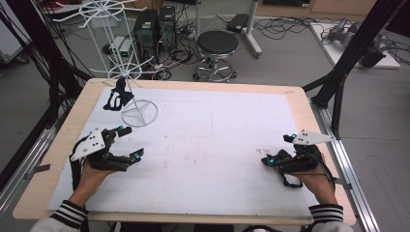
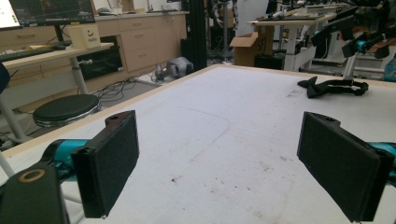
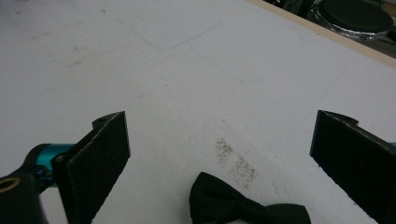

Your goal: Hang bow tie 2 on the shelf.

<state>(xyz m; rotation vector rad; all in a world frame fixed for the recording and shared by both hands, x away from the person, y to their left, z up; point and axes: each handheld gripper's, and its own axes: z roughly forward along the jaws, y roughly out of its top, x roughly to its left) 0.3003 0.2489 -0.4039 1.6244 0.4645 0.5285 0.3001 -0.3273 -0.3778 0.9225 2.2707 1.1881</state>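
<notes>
While both hands rest low on the desk [image 1: 203, 145], I see my left tool [image 1: 131, 143] near the left edge with its jaws spread wide apart and nothing between them. In the left gripper view the two black pads [image 2: 109, 161] frame bare white desk surface.

My right tool [image 1: 279, 149] sits near the right edge, its jaws also wide apart and holding nothing. In the right gripper view a black bow tie [image 3: 243, 205] lies flat on the white surface between the jaws, close in at the bottom of the frame, touching neither pad. A faint smudge of dirt marks the surface just beyond it. In the left gripper view I make out the same bow tie [image 2: 332, 87] far across the desk, its strap trailing beside it.

At the far left corner of the desk stands a white wire display rack [image 1: 126, 63], with a round wire base [image 1: 139, 113] on the white surface. A second black bow tie [image 1: 117, 96] hangs from one of its low arms, well apart from both tools. A black stool [image 1: 217, 46] stands on the floor beyond the desk.
</notes>
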